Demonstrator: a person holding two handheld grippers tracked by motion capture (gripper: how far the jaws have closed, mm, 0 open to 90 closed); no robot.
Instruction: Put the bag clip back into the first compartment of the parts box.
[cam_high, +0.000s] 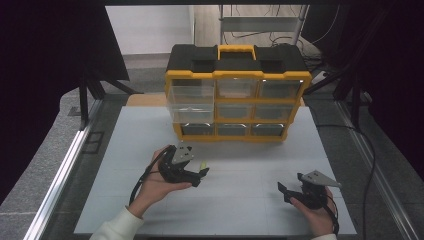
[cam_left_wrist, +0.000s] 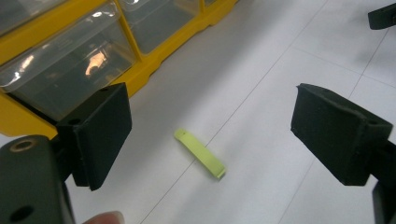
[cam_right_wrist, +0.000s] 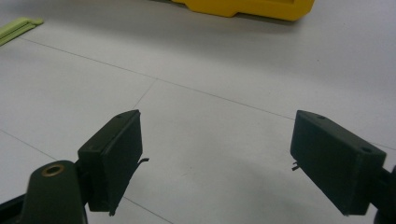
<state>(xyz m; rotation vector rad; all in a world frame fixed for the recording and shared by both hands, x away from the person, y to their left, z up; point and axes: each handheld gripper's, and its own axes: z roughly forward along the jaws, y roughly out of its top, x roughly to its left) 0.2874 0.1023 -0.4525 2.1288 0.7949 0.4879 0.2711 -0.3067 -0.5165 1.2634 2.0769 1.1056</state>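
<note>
A small flat yellow-green clip (cam_left_wrist: 201, 153) lies on the white table, just ahead of my left gripper (cam_left_wrist: 212, 126) and between its wide-apart jaws, which touch nothing. In the high view the clip (cam_high: 203, 165) sits at the tip of the left gripper (cam_high: 199, 177), left of the table's middle. My right gripper (cam_high: 284, 192) rests low at the front right, open, with bare table between its jaws (cam_right_wrist: 219, 149). From the right gripper view the clip (cam_right_wrist: 16, 28) lies far off at the upper left.
A yellow and black organizer (cam_high: 237, 95) with clear drawers stands at the back middle. Its large upper-left drawer (cam_high: 192, 102) is pulled out. The white table (cam_high: 240, 200) ends close behind both hands. Dark stands flank the table.
</note>
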